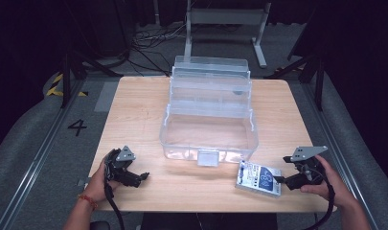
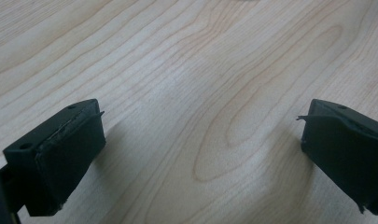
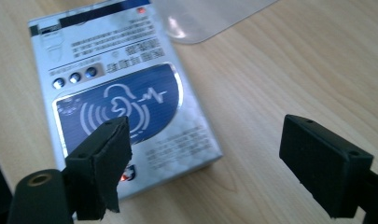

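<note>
From the high view, a clear plastic organizer box point(image 1: 208, 122) stands open in the middle of the counter point(image 1: 134, 110). A silver-and-blue packet point(image 1: 259, 178) lies flat just in front of the box's right front corner. The right gripper point(image 1: 283, 180) sits at the packet's right edge, while the left gripper point(image 1: 142, 177) rests well to the left of the box's front.

In the left gripper view, its fingers point(image 2: 60, 158) stand wide apart over bare wood, holding nothing.

In the right gripper view, the fingers point(image 3: 100, 168) are spread wide; one overlaps the packet point(image 3: 126, 93) without clamping it. To pick it up well, I judge both fingers should straddle the near short edge before closing. The packet's small print is unreadable, and the box appears here as a blurred corner point(image 3: 205, 16).
</note>
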